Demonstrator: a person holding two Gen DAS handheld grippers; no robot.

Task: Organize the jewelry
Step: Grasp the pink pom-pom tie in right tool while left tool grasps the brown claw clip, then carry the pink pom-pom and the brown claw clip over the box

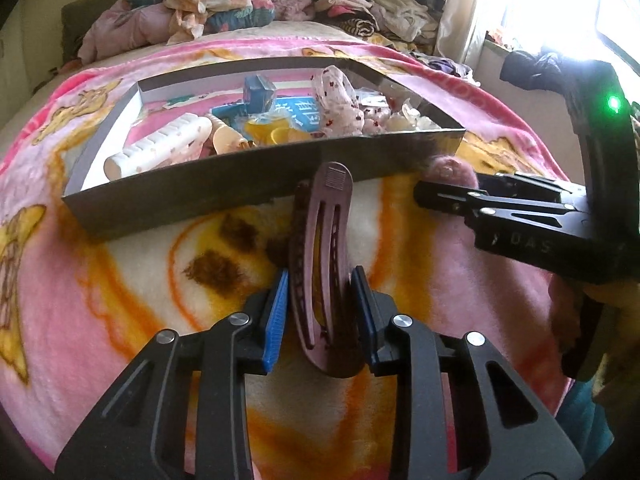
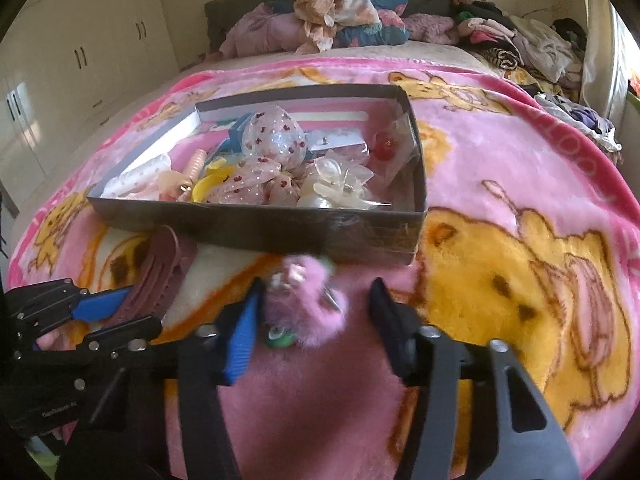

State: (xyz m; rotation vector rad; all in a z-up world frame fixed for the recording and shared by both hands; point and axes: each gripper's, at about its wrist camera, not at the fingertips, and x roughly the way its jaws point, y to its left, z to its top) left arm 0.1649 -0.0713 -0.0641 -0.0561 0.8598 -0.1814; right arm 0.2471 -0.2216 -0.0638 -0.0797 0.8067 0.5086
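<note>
A mauve hair clip [image 1: 326, 264] lies lengthwise on the blanket in front of the box, and my left gripper [image 1: 320, 316] is shut on its near end, both blue pads against its sides. The right wrist view shows that same clip [image 2: 154, 268] in the left gripper [image 2: 128, 312] at the lower left. A fluffy pink hair tie with green beads [image 2: 308, 304] sits between the pads of my right gripper [image 2: 312, 320]. The left pad is at the fluff and the right pad stands apart from it, so this gripper is open. The dark cardboard box [image 2: 256, 228] holds several bows, clips and combs.
A pink cartoon-bear blanket [image 2: 500, 208] covers the bed. Piles of clothes [image 2: 352, 12] lie along the headboard and the right side. White cupboards [image 2: 72, 60] stand on the left. The right gripper's black frame [image 1: 540, 220] reaches in beside the box wall [image 1: 200, 188].
</note>
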